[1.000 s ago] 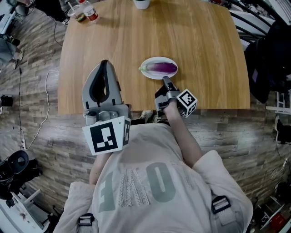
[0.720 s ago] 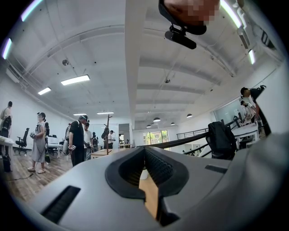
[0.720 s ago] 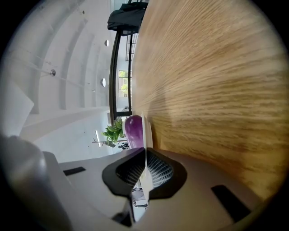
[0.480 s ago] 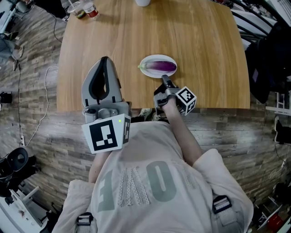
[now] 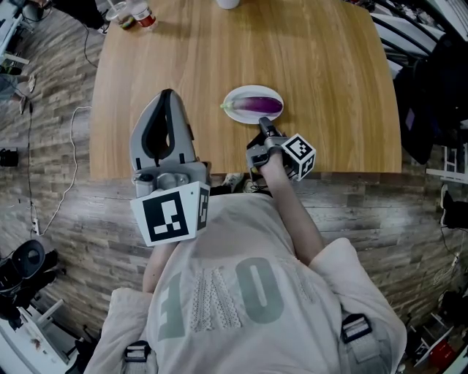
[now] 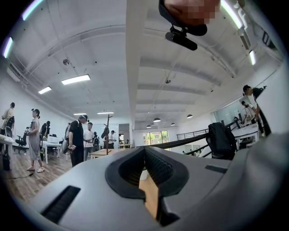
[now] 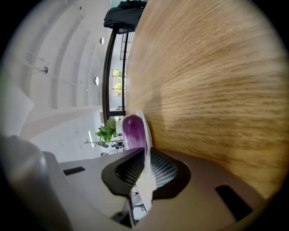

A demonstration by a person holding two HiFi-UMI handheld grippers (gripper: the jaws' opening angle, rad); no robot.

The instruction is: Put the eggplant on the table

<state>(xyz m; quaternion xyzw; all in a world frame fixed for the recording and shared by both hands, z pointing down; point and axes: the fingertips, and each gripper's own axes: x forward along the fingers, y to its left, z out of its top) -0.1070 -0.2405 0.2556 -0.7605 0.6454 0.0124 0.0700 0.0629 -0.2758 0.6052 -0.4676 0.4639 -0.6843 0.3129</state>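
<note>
two grippers are at the near edge of the wooden table. the eggplant, purple with its green stem end toward the picture's left, lies lengthwise on a white oval plate near the table's front edge, so it is not on the bare wood. the right gripper reaches in from the near side. its jaws are pinched almost together on the plate's near rim. its own view shows the thin white rim running between the pads, with the eggplant just beyond them. the left gripper is held up over the table's near edge, well apart from the plate. its jaw tips are pressed together with nothing between them. a white cup stands at the table's far edge.
</note>
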